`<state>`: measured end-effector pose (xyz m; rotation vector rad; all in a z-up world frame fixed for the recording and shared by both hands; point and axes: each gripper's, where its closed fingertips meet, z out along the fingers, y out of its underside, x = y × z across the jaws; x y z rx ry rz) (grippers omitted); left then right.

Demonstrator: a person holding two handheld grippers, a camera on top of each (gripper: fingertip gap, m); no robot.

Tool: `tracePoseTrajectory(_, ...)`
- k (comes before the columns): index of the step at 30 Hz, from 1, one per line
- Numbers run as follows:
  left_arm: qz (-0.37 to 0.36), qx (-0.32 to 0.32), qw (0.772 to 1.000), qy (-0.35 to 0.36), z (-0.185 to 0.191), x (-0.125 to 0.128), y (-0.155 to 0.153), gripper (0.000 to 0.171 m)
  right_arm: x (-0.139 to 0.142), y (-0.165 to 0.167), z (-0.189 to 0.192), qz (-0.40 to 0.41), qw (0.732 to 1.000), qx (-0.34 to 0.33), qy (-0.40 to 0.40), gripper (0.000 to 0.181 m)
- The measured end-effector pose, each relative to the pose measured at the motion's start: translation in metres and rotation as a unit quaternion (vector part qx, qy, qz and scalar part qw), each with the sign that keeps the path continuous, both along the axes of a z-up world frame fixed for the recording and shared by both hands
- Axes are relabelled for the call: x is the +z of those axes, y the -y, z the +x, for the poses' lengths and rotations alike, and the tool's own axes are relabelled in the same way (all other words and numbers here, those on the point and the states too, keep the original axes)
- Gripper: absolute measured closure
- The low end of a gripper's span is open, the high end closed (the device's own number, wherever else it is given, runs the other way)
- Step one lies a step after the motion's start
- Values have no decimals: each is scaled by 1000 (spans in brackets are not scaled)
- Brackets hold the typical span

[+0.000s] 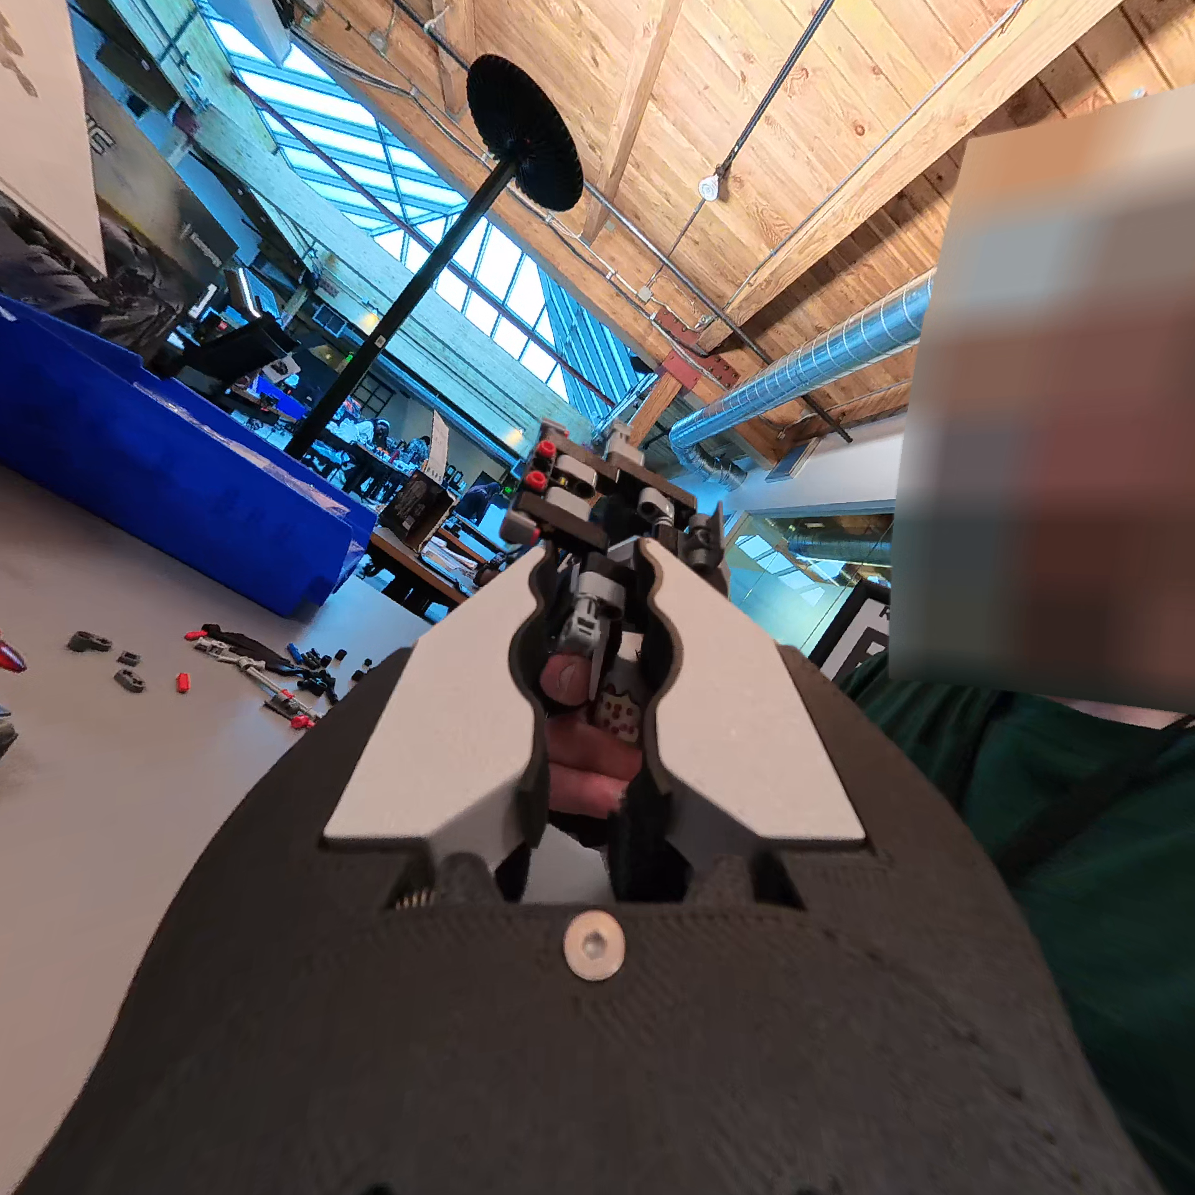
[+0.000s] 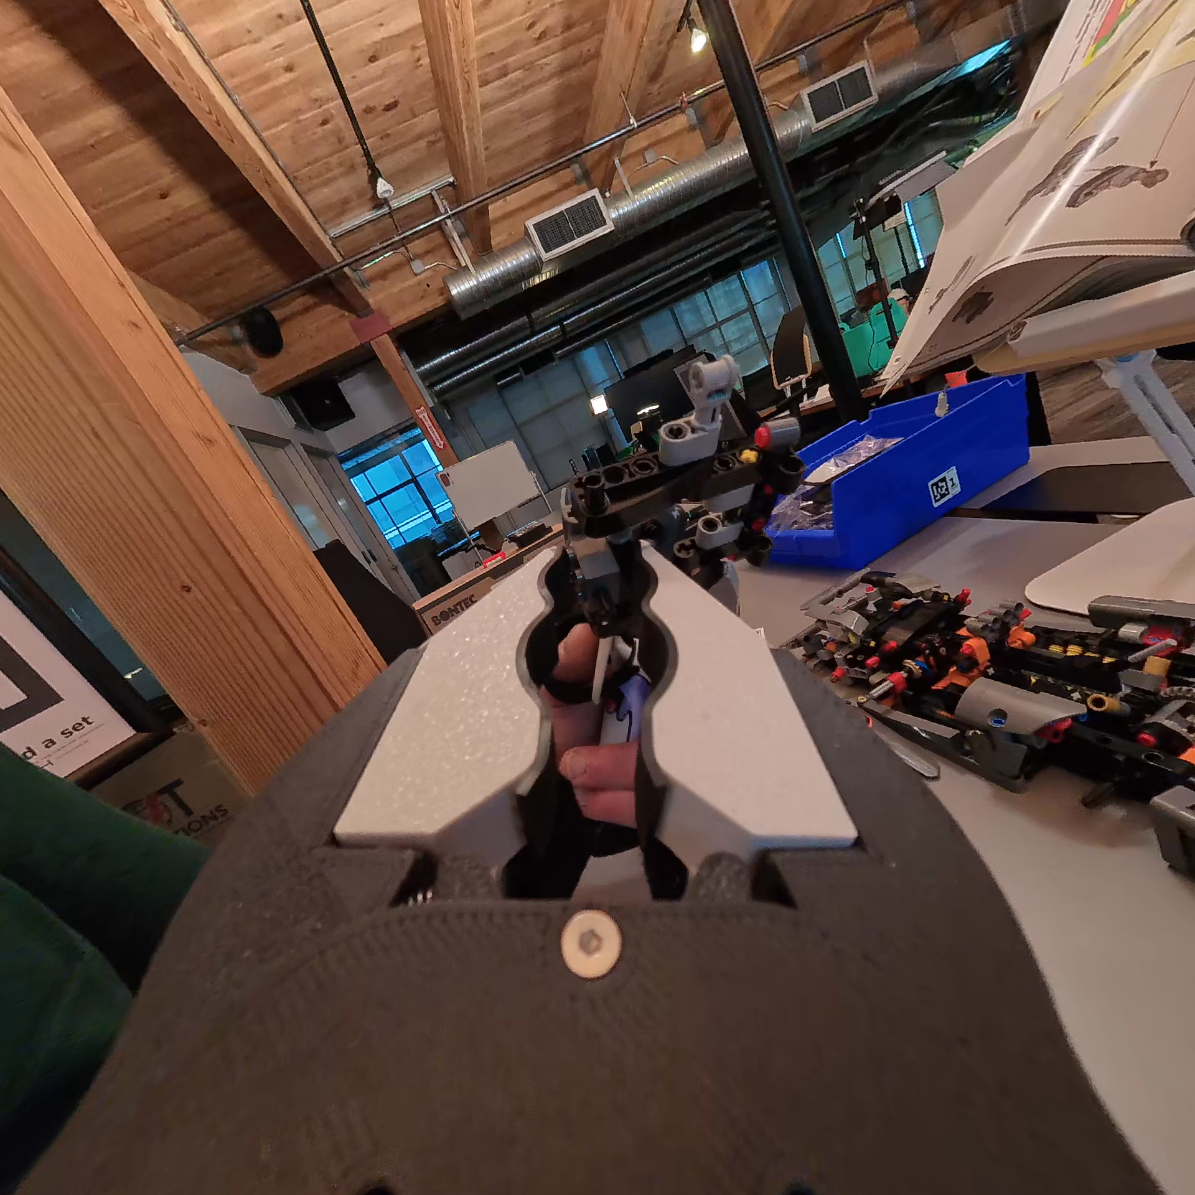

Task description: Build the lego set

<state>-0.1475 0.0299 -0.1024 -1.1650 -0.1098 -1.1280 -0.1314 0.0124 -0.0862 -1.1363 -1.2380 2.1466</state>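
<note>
A small lego sub-assembly (image 1: 598, 485) of black beams, grey connectors and red pins is held up in the air above the table. My left gripper (image 1: 592, 549) is shut on its lower grey part. The same sub-assembly (image 2: 653, 482) shows in the right wrist view, with a light grey link sticking up from it. My right gripper (image 2: 601, 556) is shut on its lower black part from the opposite side. Through the gap of each gripper I see a person's fingers (image 1: 569, 679) on the other handle. The grip points are partly hidden by the fingers.
Loose small lego pieces (image 1: 258, 666) lie on the grey table beside a blue bin (image 1: 161, 452). A large part-built lego chassis (image 2: 1002, 679) lies on the table at the right. Behind it are another blue bin (image 2: 905, 478) and an instruction booklet (image 2: 1067, 194) on a stand. Only a small space, under 4 cm, lies between the two pairs of fingers.
</note>
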Motion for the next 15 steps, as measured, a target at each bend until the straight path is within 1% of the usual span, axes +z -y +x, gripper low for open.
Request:
tracePoseTrajectory(5,9,2,1000,5,-3,0,2,158,-1,1,-1,10,1000,-6,1,164)
tracePoseTrajectory(15,14,20,1000,-19,-7,4,2,164,-5,-5,-4,4,1000,-21,9,165)
